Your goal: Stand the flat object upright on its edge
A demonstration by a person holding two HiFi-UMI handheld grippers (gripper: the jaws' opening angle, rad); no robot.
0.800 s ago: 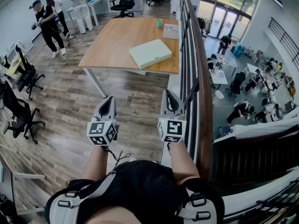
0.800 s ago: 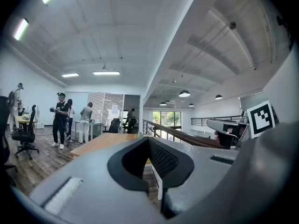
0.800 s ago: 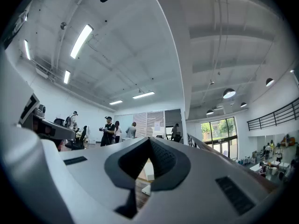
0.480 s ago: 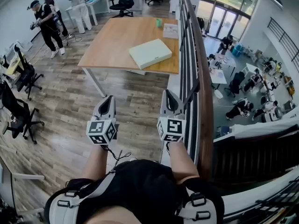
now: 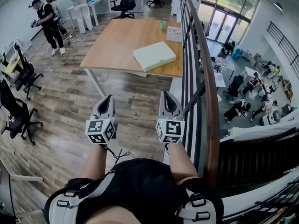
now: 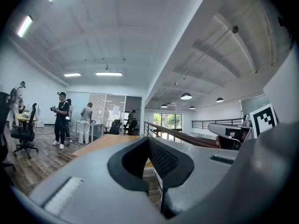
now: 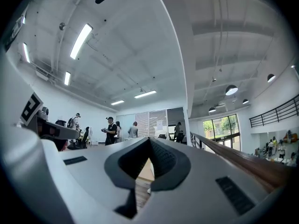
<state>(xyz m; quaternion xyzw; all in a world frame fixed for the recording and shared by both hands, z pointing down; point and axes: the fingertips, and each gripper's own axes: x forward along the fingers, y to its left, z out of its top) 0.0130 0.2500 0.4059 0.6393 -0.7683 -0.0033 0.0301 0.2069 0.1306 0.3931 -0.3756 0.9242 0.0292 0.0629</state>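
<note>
On the near side of the wooden table (image 5: 117, 43), well short of its edge and over the plank floor (image 5: 70, 106), we hold both grippers side by side. The left gripper (image 5: 110, 98) has its jaws pressed together with nothing between them, and the right gripper (image 5: 165, 94) is likewise closed and empty. Each carries a marker cube (image 5: 101, 131) of black-and-white squares. On the table, toward its near right corner, lies the flat object (image 5: 154, 56), a pale greenish-white rectangular slab with rounded corners. It rests on its broad face, slanted to the table's edges and well apart from both grippers. At the table's far right edge we see a small teal cup (image 5: 162, 25) and, just beside it, a printed sheet (image 5: 174, 33) whose print is too small to read. Along the table's right side runs a dark railing (image 5: 209, 92), and beyond its far left corner people (image 5: 46, 24) stand near a white desk (image 5: 96, 3).
</note>
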